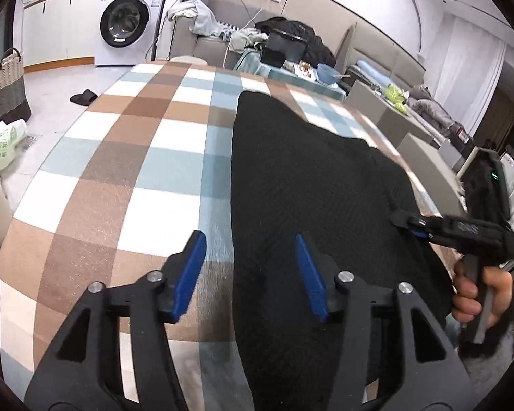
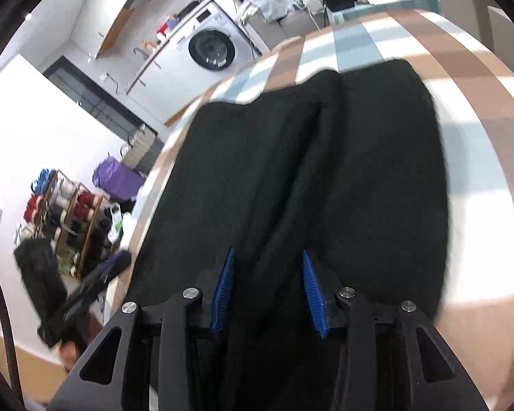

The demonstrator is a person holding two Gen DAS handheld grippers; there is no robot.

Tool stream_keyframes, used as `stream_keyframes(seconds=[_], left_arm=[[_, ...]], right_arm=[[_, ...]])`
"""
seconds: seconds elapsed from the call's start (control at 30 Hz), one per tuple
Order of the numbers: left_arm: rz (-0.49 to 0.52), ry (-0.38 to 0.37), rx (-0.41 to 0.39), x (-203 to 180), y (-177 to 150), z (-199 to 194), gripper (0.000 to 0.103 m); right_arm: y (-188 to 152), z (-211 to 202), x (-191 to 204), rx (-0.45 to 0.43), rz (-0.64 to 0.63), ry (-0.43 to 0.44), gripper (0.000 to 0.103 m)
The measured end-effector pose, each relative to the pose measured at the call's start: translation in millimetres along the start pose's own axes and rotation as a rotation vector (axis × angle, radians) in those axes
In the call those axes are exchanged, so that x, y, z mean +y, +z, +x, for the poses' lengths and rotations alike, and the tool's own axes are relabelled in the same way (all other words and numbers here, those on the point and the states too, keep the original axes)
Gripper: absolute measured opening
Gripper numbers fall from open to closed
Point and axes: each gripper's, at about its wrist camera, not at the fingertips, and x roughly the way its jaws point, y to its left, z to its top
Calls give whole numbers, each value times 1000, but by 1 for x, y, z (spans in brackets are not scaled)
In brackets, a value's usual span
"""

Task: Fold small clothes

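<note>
- A black knit garment (image 1: 311, 185) lies flat on the checked cloth, its long side running from 6 toward 12 o'clock in the left wrist view.
- In the right wrist view a lengthwise fold ridge (image 2: 291, 185) runs down its middle.

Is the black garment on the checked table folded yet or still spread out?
Folded lengthwise, it seems: the black garment lies as a long narrow strip with a seam-like ridge down its middle.
</note>
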Motion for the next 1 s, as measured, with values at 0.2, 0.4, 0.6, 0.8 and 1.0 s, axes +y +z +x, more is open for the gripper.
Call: stream_keyframes(seconds=[0.2, 0.4, 0.6, 0.8, 1.0], left_arm=[[0, -10, -11, -2, 1, -6, 52], [7, -8, -6, -5, -1, -5, 52], [30, -18, 53, -14, -8, 8, 52], [35, -41, 61, -19, -9, 10, 53], [55, -47, 84, -24, -13, 13, 53]], right_arm=[[17, -3, 25, -57, -100, -22, 7], [17, -70, 20, -212, -167, -167, 5], [9, -42, -44, -63, 11, -162, 10], [12, -45, -51, -82, 40, -52, 29], [8, -52, -32, -148, -43, -85, 7]])
